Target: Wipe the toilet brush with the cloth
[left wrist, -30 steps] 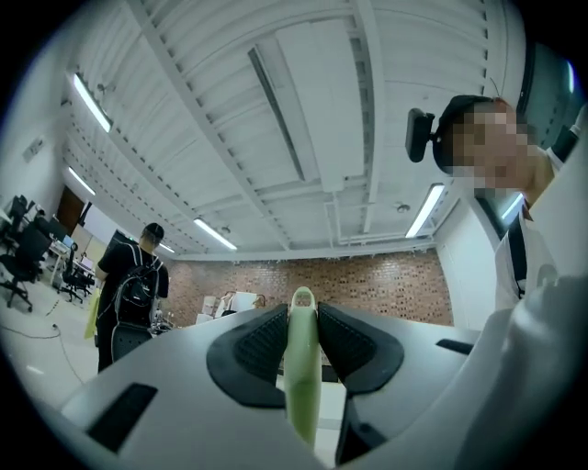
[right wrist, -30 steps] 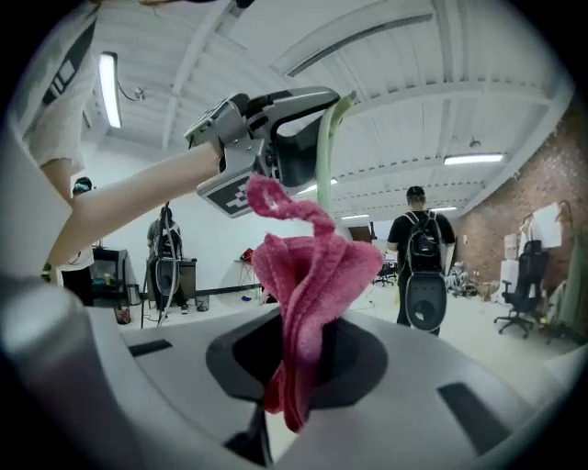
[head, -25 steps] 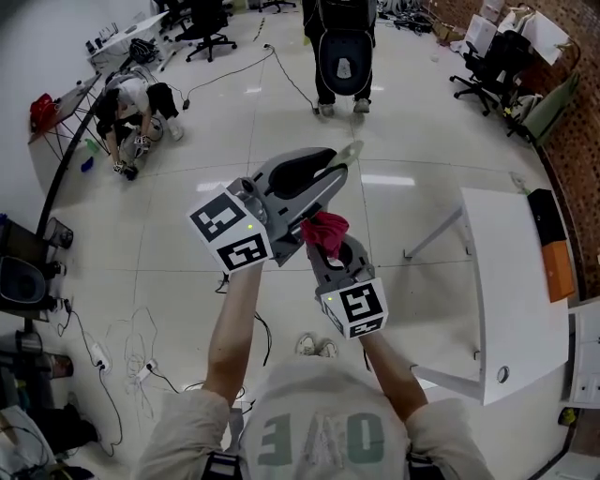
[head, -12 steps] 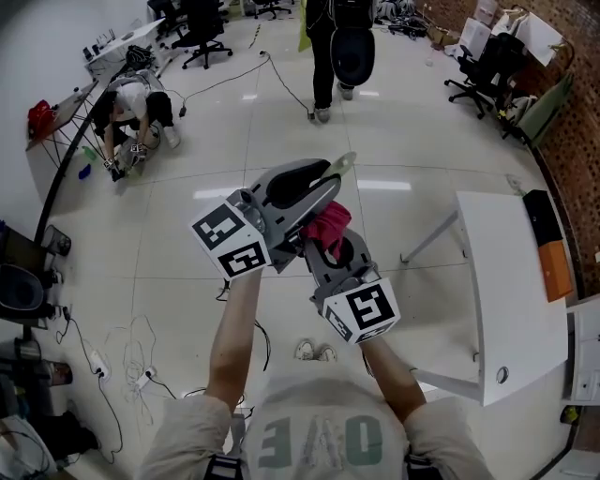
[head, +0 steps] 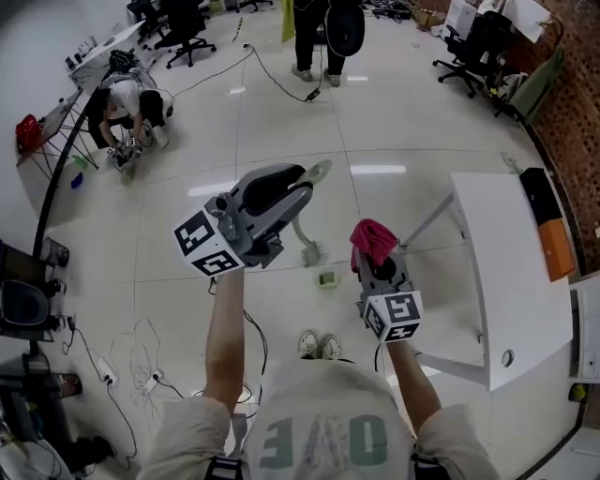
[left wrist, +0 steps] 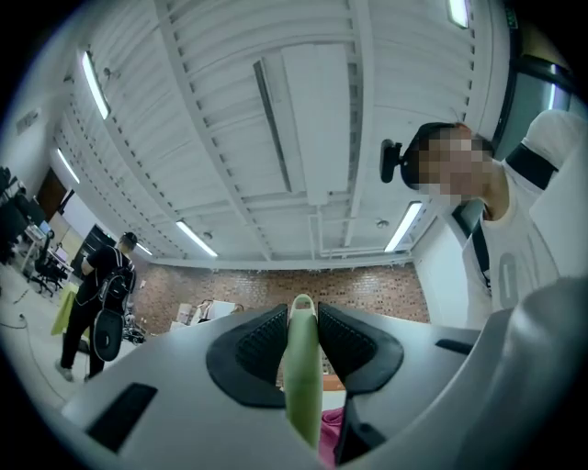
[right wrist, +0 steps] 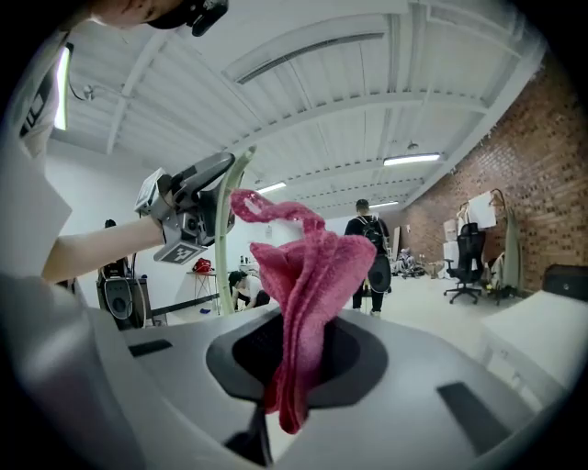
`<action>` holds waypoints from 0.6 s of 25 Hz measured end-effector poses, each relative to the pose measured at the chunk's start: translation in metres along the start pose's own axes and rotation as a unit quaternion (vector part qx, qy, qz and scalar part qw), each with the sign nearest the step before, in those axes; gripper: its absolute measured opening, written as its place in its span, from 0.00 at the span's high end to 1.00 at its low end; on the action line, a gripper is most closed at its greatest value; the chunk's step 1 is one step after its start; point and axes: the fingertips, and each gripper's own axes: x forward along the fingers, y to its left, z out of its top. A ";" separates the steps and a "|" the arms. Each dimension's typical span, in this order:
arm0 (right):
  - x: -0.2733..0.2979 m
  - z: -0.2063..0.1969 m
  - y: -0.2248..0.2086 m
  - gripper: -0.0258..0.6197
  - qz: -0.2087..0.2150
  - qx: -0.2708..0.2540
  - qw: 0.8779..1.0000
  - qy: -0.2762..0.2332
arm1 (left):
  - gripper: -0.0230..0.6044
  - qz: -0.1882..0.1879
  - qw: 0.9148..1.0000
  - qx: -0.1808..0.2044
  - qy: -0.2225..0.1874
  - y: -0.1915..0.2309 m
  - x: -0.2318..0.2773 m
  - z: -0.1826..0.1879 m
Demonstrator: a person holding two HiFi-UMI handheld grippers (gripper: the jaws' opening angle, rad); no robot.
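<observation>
In the head view my left gripper (head: 302, 185) is shut on the pale green handle of the toilet brush (head: 298, 230), whose head hangs below it toward the floor. The left gripper view shows that handle (left wrist: 301, 386) pinched between the dark pads (left wrist: 253, 353), pointing up toward the ceiling. My right gripper (head: 376, 255) is to the right of the brush, apart from it, shut on a bunched pink cloth (head: 372, 237). In the right gripper view the cloth (right wrist: 299, 285) stands up out of the jaws. The brush handle (right wrist: 228, 229) and left gripper (right wrist: 188, 216) are off to the left.
A white table (head: 511, 272) stands at the right with an orange and black item (head: 553, 248) on it. A small green object (head: 326, 277) lies on the floor below the brush. One person crouches at the far left (head: 127, 103); another stands at the top (head: 319, 28). Cables trail across the floor.
The right gripper has carried the pink cloth rightward and down, away from the brush handle it was against. The left gripper with the brush has stayed nearly in place and tilted slightly.
</observation>
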 end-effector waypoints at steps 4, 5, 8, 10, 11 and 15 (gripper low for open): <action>-0.001 0.004 -0.018 0.91 -0.011 0.008 1.000 -0.004 | 0.79 -0.029 0.999 -0.012 -0.003 0.000 0.009 -0.011; 0.001 0.003 -0.020 0.91 -0.012 0.008 1.000 -0.003 | 0.79 -0.032 0.999 -0.014 0.001 0.002 0.012 -0.014; 0.006 -0.005 -0.020 0.91 -0.010 0.004 1.000 0.009 | 0.79 -0.035 0.999 -0.018 0.012 0.009 0.012 -0.025; 0.009 -0.015 -0.021 0.91 -0.016 0.010 1.000 0.018 | 0.79 -0.039 0.999 -0.021 0.012 0.013 0.011 -0.032; 0.010 -0.021 -0.026 0.91 -0.023 0.018 0.999 0.023 | 0.79 -0.039 0.999 -0.023 0.012 0.016 0.011 -0.036; 0.024 -0.050 -0.054 0.91 -0.043 0.040 0.997 0.044 | 0.79 -0.029 0.999 -0.028 0.020 0.033 0.011 -0.067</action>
